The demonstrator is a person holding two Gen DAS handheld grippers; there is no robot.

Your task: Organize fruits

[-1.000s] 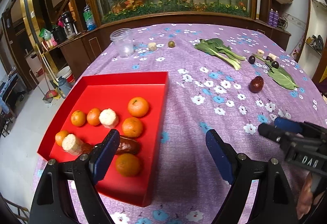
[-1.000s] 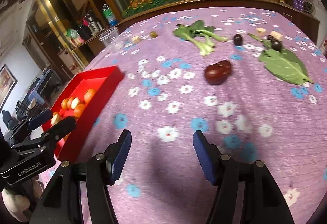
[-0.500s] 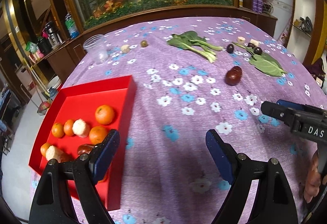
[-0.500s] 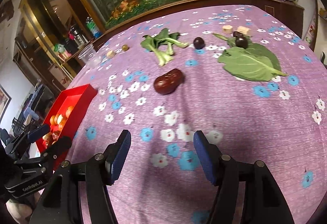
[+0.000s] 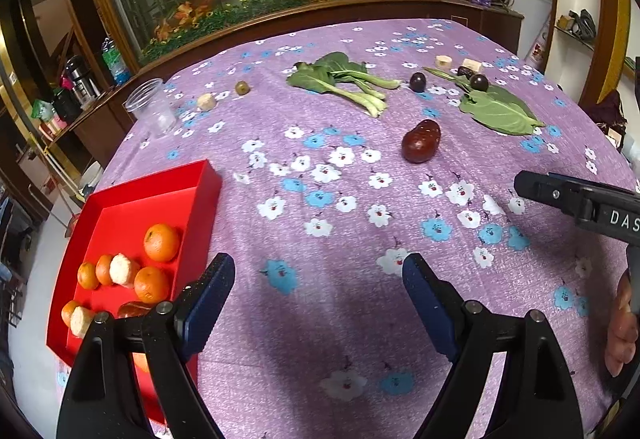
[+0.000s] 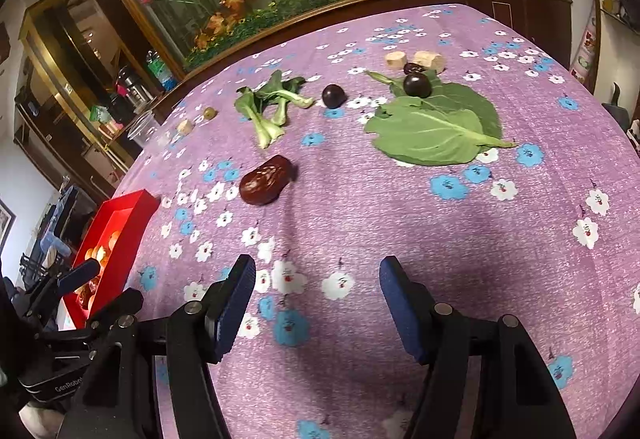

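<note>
A red tray (image 5: 120, 199) at the left holds several oranges (image 5: 161, 242) and pale fruit pieces; it also shows in the right wrist view (image 6: 132, 205). A dark red-brown fruit (image 5: 421, 141) lies mid-table, also in the right wrist view (image 6: 266, 181). Dark plums (image 6: 334, 95) (image 6: 417, 84) lie farther back. My left gripper (image 5: 316, 287) is open and empty above the cloth beside the tray. My right gripper (image 6: 316, 293) is open and empty, short of the red-brown fruit.
Bok choy (image 6: 268, 107) and a big green leaf (image 6: 440, 131) lie on the purple flowered cloth. A clear plastic cup (image 5: 152, 111), a small green fruit (image 5: 242, 87) and pale chunks (image 6: 428, 59) sit at the back. A wooden planter borders the far edge.
Both grippers have moved right and forward, away from the tray. The red-brown fruit is now nearer in both views. Both stay open and empty.
</note>
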